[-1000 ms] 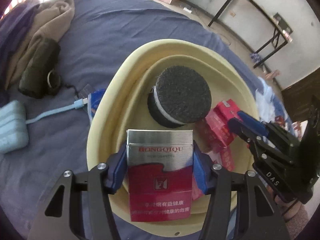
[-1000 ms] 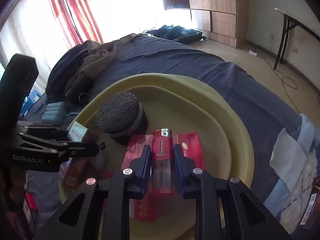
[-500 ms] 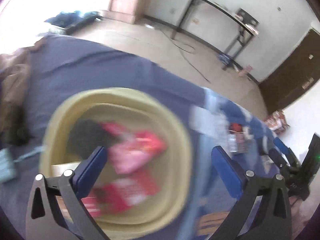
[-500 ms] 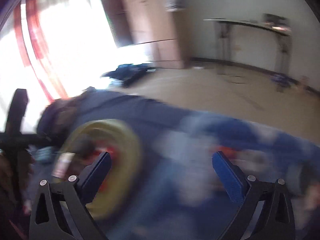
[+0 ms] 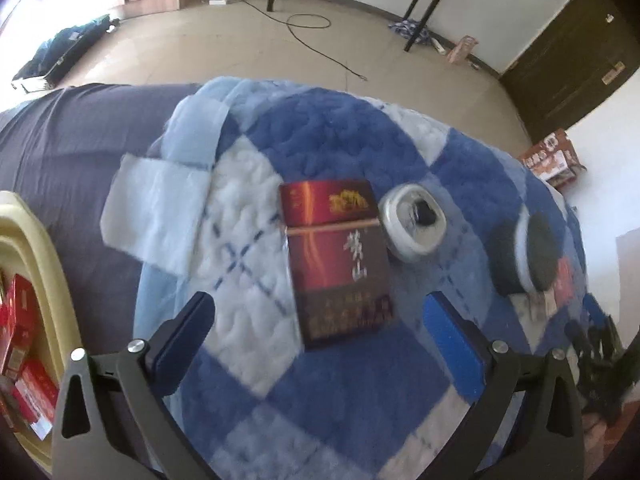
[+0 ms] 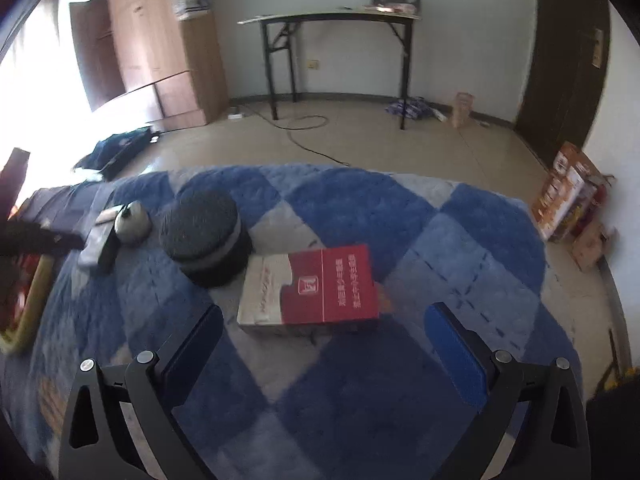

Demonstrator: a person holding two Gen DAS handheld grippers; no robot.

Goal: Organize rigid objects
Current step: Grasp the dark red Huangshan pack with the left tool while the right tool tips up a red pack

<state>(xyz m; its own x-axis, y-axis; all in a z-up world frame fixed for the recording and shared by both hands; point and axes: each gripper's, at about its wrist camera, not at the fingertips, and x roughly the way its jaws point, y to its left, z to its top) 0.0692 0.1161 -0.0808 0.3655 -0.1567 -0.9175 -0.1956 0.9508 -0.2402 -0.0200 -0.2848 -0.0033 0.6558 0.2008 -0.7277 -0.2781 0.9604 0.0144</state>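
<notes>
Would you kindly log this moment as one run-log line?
left gripper: open, over dark red pack | right gripper: open, over red-and-white pack | both packs on checked quilt

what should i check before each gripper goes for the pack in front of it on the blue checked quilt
1. Left gripper open and empty: ok.
2. Right gripper open and empty: ok.
3. Dark red cigarette pack lies flat between the left fingers' line: ok.
4. Silver can close beside that pack's right edge, finger room: cannot tell.
5. Red and white cigarette pack lies crosswise, wide for the jaws: not ok.
6. Black round sponge disc touching that pack's corner: cannot tell.
</notes>
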